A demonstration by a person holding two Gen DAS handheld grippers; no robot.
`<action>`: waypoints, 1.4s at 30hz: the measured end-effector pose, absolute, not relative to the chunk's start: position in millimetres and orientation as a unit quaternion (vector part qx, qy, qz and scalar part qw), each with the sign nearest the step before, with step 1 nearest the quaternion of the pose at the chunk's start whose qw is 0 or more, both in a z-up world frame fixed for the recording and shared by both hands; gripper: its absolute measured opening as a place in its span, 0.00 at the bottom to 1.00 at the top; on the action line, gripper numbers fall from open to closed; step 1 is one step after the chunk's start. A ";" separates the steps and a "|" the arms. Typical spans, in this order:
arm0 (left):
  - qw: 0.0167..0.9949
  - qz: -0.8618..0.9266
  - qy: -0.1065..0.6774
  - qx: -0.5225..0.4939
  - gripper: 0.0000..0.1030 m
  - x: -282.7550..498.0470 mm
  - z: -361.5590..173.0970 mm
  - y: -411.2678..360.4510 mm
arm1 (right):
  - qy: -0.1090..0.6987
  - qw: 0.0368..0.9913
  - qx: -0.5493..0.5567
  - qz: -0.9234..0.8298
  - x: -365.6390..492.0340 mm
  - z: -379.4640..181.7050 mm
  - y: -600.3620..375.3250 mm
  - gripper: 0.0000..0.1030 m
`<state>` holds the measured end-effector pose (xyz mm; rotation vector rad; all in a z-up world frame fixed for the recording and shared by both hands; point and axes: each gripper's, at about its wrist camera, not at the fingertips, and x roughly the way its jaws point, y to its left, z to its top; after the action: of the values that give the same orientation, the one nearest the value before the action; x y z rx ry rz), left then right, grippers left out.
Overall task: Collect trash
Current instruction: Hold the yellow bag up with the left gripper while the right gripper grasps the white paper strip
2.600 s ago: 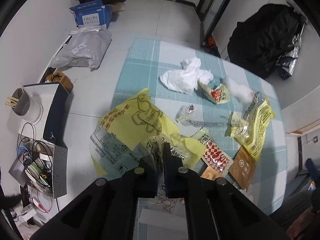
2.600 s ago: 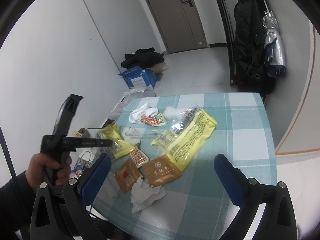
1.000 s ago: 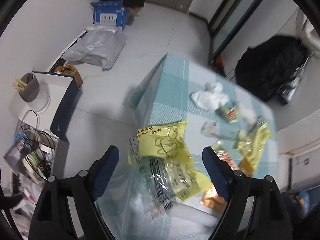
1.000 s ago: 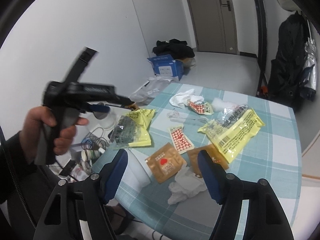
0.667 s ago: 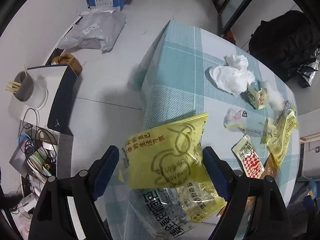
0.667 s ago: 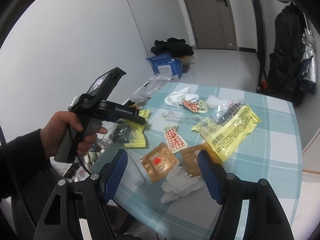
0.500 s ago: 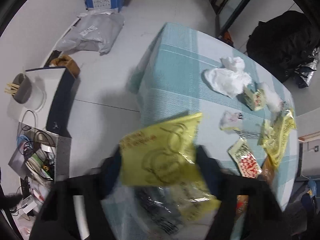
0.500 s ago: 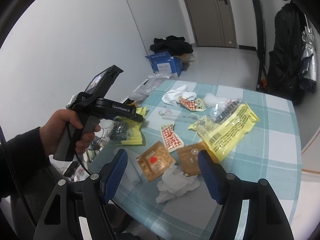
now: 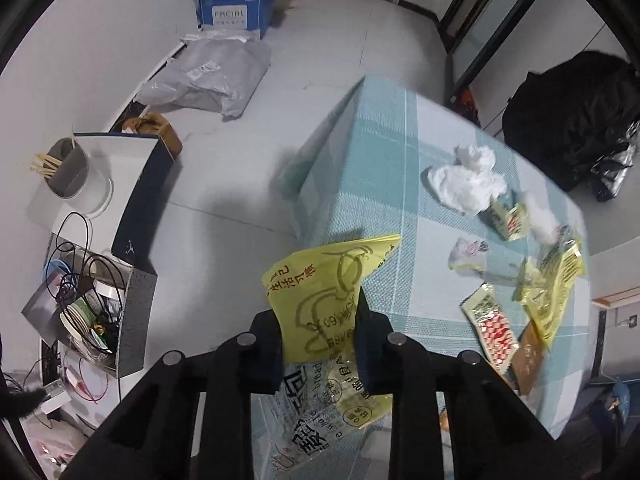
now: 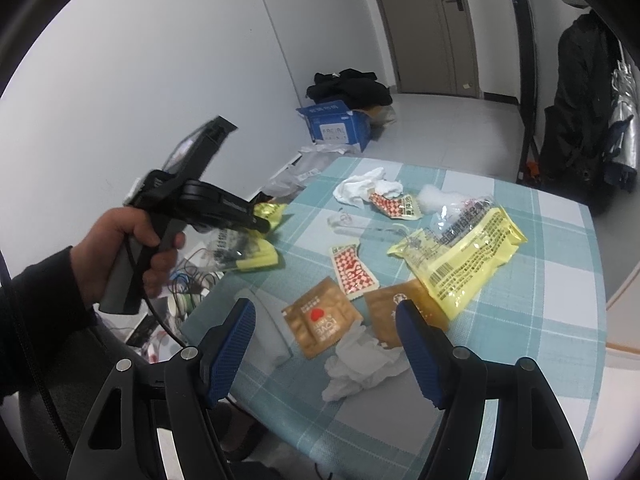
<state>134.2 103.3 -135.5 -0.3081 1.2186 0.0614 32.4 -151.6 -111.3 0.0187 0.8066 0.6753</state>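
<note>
My left gripper is shut on a yellow and clear bread bag at the near left edge of the teal checked table. The right wrist view shows that gripper with the bag hanging from it. My right gripper is open and empty above the table's near edge, over a brown sachet and a crumpled white tissue. More trash lies on the table: a large yellow bag, a red checked packet, a white tissue.
On the floor left of the table stand a dark blue box, a grey cup with sticks, a crate of cables, a grey mailer bag and a blue carton. A black bag lies beyond the table.
My left gripper opened, dropped the yellow bread bag at the table edge, then closed on it again. My right gripper moved nearer the brown sachets and tissue.
</note>
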 end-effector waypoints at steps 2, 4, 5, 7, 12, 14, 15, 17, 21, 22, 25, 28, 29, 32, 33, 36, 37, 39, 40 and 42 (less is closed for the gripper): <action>0.816 0.025 0.558 -0.152 0.21 130.4 -127.3 105.8 | 0.387 0.865 0.004 0.320 31.8 -113.0 -149.1 0.70; 0.823 0.017 0.543 -0.165 0.21 124.7 -116.8 109.1 | 0.390 0.864 -0.002 0.319 31.6 -114.9 -145.6 0.70; 0.829 0.012 0.532 -0.171 0.21 120.8 -109.1 110.8 | 0.391 0.863 -0.004 0.320 31.1 -115.5 -144.0 0.70; 0.838 0.005 0.516 -0.177 0.21 116.0 -99.3 112.5 | 0.392 0.860 -0.014 0.327 29.6 -116.3 -136.8 0.70; 0.858 -0.018 0.478 -0.190 0.20 103.9 -77.5 116.5 | 0.399 0.844 -0.045 0.357 28.3 -118.9 -110.0 0.70; 0.861 -0.026 0.470 -0.193 0.20 102.1 -74.2 119.1 | 0.406 0.835 -0.057 0.366 29.3 -123.0 -98.1 0.70; 0.863 -0.030 0.465 -0.196 0.20 100.7 -72.6 121.1 | 0.412 0.828 -0.066 0.374 30.5 -127.2 -89.4 0.70; 0.865 -0.033 0.460 -0.200 0.20 98.7 -70.8 123.9 | 0.420 0.819 -0.080 0.383 32.5 -135.9 -74.9 0.70; 0.867 -0.035 0.450 -0.212 0.20 95.7 -67.1 131.9 | 0.435 0.804 -0.109 0.391 37.2 -155.7 -45.9 0.68; 0.867 -0.036 0.447 -0.216 0.20 94.7 -66.0 133.1 | 0.438 0.801 -0.112 0.393 38.4 -159.3 -40.9 0.65; 0.869 -0.038 0.441 -0.221 0.20 92.3 -62.4 136.2 | 0.440 0.795 -0.138 0.395 41.3 -170.5 -23.1 0.60; 0.872 -0.040 0.435 -0.221 0.20 90.8 -59.0 137.2 | 0.441 0.791 -0.163 0.391 41.9 -178.9 -12.3 0.50; 0.873 -0.041 0.433 -0.221 0.20 90.3 -57.9 137.3 | 0.442 0.789 -0.170 0.392 41.3 -181.9 -9.8 0.41; 0.875 -0.039 0.430 -0.218 0.20 88.8 -55.8 138.8 | 0.440 0.788 -0.198 0.382 38.9 -187.6 -3.8 0.33; 0.876 -0.039 0.428 -0.218 0.20 88.5 -55.1 139.0 | 0.431 0.791 -0.207 0.381 36.3 -188.0 -3.4 0.31; 0.878 -0.042 0.424 -0.220 0.20 87.8 -52.8 139.8 | 0.422 0.796 -0.216 0.376 34.9 -187.2 -2.3 0.22; 0.878 -0.043 0.422 -0.220 0.20 87.0 -52.0 139.8 | 0.423 0.796 -0.210 0.379 35.9 -186.4 -4.1 0.21; 0.880 -0.042 0.420 -0.220 0.20 86.1 -50.8 140.0 | 0.427 0.796 -0.197 0.381 38.8 -184.8 -7.2 0.17; 0.880 -0.043 0.419 -0.221 0.20 85.8 -50.4 140.0 | 0.429 0.797 -0.187 0.381 40.8 -183.5 -10.2 0.16; 0.880 -0.043 0.417 -0.222 0.20 84.9 -50.1 139.6 | 0.430 0.800 -0.176 0.380 43.2 -180.5 -13.9 0.16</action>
<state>84.9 139.6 -50.1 -0.4625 0.8699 -0.0902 43.2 -13.9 -180.5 -0.3769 0.9228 0.8152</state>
